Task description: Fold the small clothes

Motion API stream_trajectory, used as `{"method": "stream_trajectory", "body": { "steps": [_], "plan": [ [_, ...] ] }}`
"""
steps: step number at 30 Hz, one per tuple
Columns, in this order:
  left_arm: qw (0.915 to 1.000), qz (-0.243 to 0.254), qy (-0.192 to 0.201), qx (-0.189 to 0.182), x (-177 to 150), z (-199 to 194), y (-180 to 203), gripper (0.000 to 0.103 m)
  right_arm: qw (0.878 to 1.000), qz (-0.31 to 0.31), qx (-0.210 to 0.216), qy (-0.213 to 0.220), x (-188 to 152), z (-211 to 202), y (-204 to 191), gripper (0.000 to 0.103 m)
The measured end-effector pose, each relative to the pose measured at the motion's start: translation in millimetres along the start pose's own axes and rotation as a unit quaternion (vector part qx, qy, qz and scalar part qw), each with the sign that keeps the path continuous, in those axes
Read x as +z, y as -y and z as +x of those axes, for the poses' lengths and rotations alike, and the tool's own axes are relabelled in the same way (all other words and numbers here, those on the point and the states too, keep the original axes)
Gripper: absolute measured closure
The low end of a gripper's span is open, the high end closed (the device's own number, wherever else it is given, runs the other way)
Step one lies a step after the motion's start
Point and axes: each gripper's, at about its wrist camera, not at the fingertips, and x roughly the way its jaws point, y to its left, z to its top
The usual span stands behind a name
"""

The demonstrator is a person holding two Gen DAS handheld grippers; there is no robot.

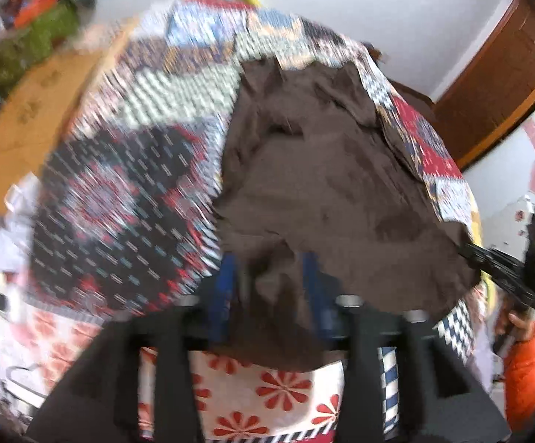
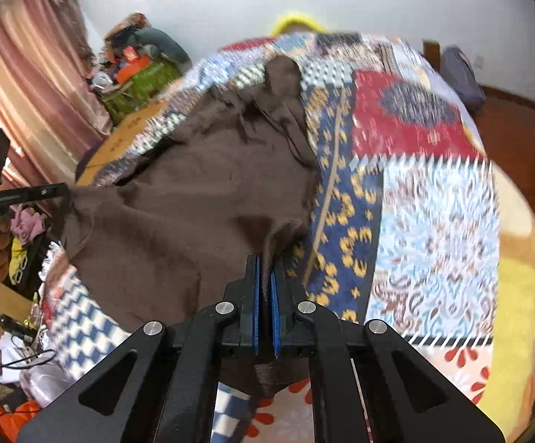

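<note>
A brown garment [image 1: 322, 170] lies spread over a patchwork quilt [image 1: 119, 170] on a bed. My left gripper [image 1: 273, 269] has the cloth's near corner between its blue pads; the fabric drapes over them. My right gripper [image 2: 265, 269] is shut tight on another near corner of the brown garment [image 2: 193, 192]. In the left wrist view the right gripper [image 1: 474, 254] holds the cloth's right edge. In the right wrist view the left gripper [image 2: 62, 190] holds the left edge. The cloth is stretched between them, lifted slightly.
The quilt [image 2: 433, 192] covers the bed, with a yellow blanket edge [image 2: 518, 295] at the right. A cluttered pile [image 2: 138, 70] and pink curtain [image 2: 27, 85] stand at the left. A wooden door [image 1: 500, 85] is at the right. Loose clothes [image 2: 27, 221] lie by the bed.
</note>
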Motion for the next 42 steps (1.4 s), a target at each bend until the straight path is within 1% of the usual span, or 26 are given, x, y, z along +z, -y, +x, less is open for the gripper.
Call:
{"method": "stream_trajectory", "body": {
  "steps": [1,2,4,5,9,12,14,15,17,21,23,24,25,26,27,28,29,31,32,34,39,42],
  "plan": [
    [0.9999,-0.002,-0.008,-0.007,-4.9,6.5,-1.2,0.051,1.000,0.002,-0.004,-0.007,-3.9,3.7,3.1,0.099],
    [0.9999,-0.001,-0.015,-0.006,-10.5,12.6,-1.7,0.051,1.000,0.005,-0.008,-0.014,-7.6,7.5,6.1,0.098],
    [0.9996,0.002,-0.025,0.012,-21.8,21.0,-4.9,0.050,1.000,0.005,-0.012,-0.024,-13.6,8.6,8.7,0.098],
    [0.9995,0.000,-0.026,0.016,-25.5,22.1,-7.4,0.050,1.000,0.001,-0.014,-0.023,-16.5,7.4,8.0,0.097],
    [0.9998,-0.011,-0.014,0.002,-42.4,13.7,-17.2,0.043,0.999,-0.019,-0.020,-0.021,-20.7,-1.5,3.4,0.097],
    [0.9995,0.010,-0.024,-0.019,-52.0,10.9,-12.7,0.043,0.999,-0.023,-0.020,-0.032,-26.1,-5.4,3.8,0.096],
    [0.9992,0.031,-0.024,-0.006,-57.3,13.1,-5.5,0.043,0.999,-0.022,-0.020,-0.036,-28.9,-8.2,7.3,0.095],
    [0.9990,0.036,-0.024,-0.003,-57.4,14.5,-3.2,0.043,0.999,-0.021,-0.022,-0.041,-28.0,-7.5,10.7,0.094],
    [0.9989,0.042,-0.020,-0.003,-57.6,17.2,1.4,0.043,0.998,-0.018,-0.026,-0.046,-28.9,-8.3,15.6,0.088],
    [0.9989,0.041,-0.017,-0.013,-56.9,21.5,4.4,0.044,0.998,-0.014,-0.026,-0.054,-34.3,-11.2,19.1,0.080],
    [0.9990,0.039,-0.016,-0.019,-59.4,21.1,4.1,0.050,0.998,-0.024,-0.025,-0.054,-39.0,-11.1,17.5,0.080],
    [0.9989,0.037,-0.017,-0.023,-60.2,20.3,3.8,0.058,0.998,-0.025,-0.026,-0.055,-39.2,-9.4,16.4,0.080],
    [0.9989,0.035,-0.019,-0.026,-60.5,18.8,3.6,0.069,0.998,-0.023,-0.024,-0.057,-40.0,-7.1,16.2,0.080],
    [0.9988,0.033,-0.022,-0.030,-60.4,17.3,3.5,0.074,0.998,-0.019,-0.017,-0.058,-39.5,-5.4,16.0,0.085],
    [0.9986,0.031,-0.025,-0.034,-60.0,15.3,3.8,0.082,0.998,-0.016,-0.004,-0.057,-38.8,-5.0,15.3,0.091],
    [0.9985,0.030,-0.027,-0.037,-60.1,13.3,4.2,0.084,0.998,-0.015,-0.004,-0.056,-37.6,-4.4,13.3,0.095],
    [0.9986,0.030,-0.026,-0.034,-59.2,9.8,5.3,0.085,0.998,-0.021,-0.007,-0.053,-36.5,-4.9,10.1,0.096],
    [0.9989,0.033,-0.018,-0.028,-57.7,1.8,8.2,0.091,0.999,-0.026,0.002,-0.046,-33.8,-8.3,5.2,0.097],
    [0.9990,0.034,-0.014,-0.025,-56.1,-2.2,9.0,0.091,0.999,-0.025,0.010,-0.040,-31.0,-12.3,2.9,0.097],
    [0.9992,0.036,0.000,-0.019,-50.3,-15.7,11.2,0.091,0.999,-0.031,0.011,-0.026,-25.0,-19.3,-2.7,0.097],
    [0.9988,0.035,0.033,-0.008,-27.2,-48.2,13.3,0.092,0.998,-0.052,0.016,0.027,5.5,-48.9,-15.7,0.098],
    [0.9989,0.027,0.039,-0.008,-6.0,-57.3,13.2,0.092,0.996,-0.068,0.014,0.057,31.6,-63.5,-23.4,0.098]
  ]
}}
